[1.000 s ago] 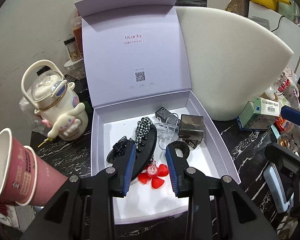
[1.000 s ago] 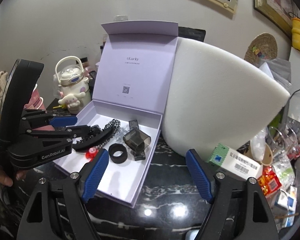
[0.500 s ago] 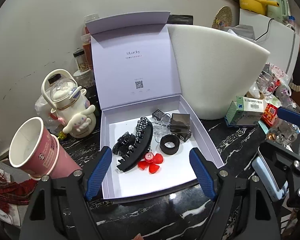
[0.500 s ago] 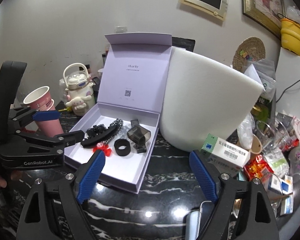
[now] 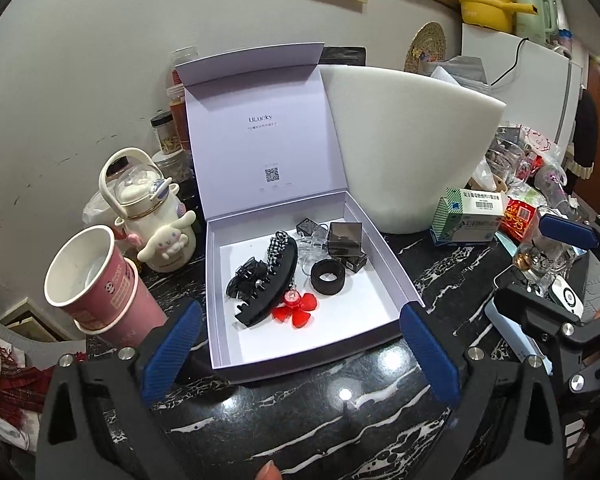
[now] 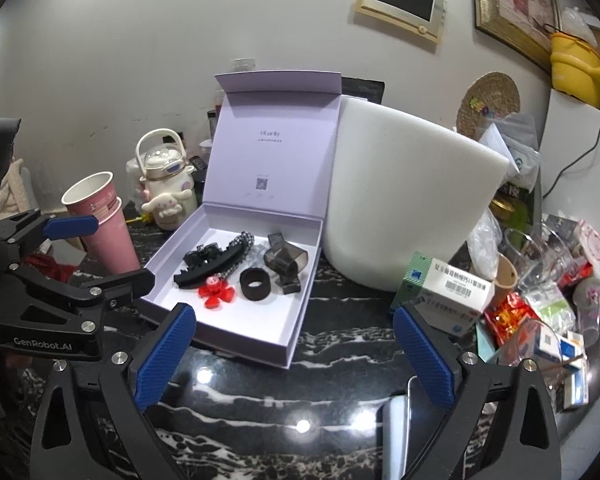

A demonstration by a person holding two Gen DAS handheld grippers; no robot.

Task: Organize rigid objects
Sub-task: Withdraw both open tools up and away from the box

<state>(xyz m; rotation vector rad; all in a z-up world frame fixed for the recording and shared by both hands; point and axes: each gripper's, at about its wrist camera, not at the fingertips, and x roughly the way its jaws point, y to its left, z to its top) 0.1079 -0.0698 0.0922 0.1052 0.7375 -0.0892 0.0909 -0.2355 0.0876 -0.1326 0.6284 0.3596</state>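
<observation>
A plain white wall (image 5: 80, 80) backs a black marble counter (image 5: 340, 412) crowded with a big white foam block (image 5: 412, 148), pink paper cups (image 5: 100, 292) and a medicine carton (image 6: 448, 292). The open lilac box (image 5: 384, 264) sits in the middle, and in it the black hair claw (image 5: 272, 284) lies flat, its long axis running from the near left to the far right, teeth toward the box's left wall. The left gripper (image 5: 300, 348) and right gripper (image 6: 296, 344) have both just spread their jaws wide and hold nothing, poised over the counter just in front of the box.

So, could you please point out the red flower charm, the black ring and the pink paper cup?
red flower charm (image 5: 296, 312), left wrist view, on a petal.
black ring (image 5: 329, 278), left wrist view, on its band.
pink paper cup (image 6: 110, 226), right wrist view, on its side.
</observation>
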